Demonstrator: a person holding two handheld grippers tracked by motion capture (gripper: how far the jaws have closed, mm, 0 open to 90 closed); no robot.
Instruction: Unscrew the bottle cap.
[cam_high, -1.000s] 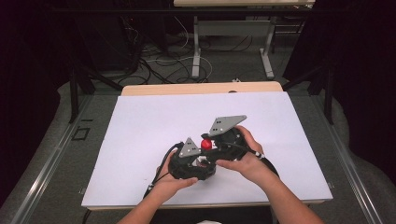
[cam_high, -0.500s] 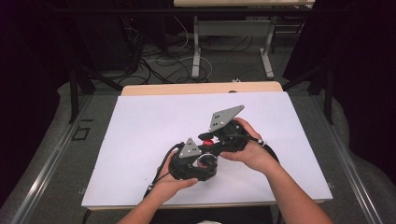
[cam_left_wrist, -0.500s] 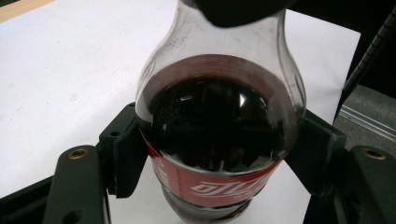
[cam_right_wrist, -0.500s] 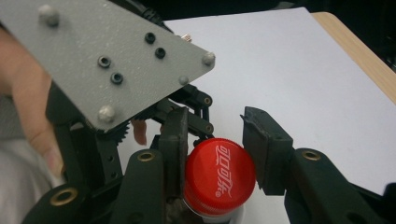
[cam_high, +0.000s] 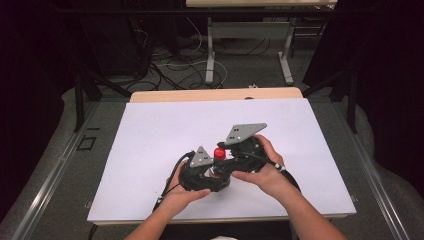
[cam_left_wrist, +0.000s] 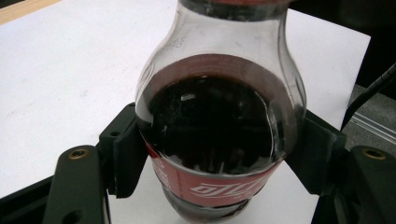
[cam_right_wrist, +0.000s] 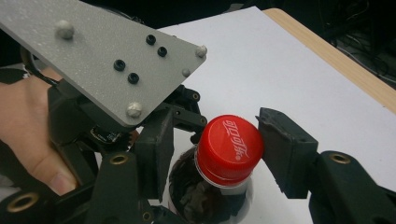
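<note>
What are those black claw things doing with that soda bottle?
A person holds a gripper in each hand over a white table. The left gripper is clamped around the body of a cola bottle, keeping it upright. The right gripper has its jaws on either side of the red cap; they have just opened a little. It looks like the cap is being twisted.
</note>
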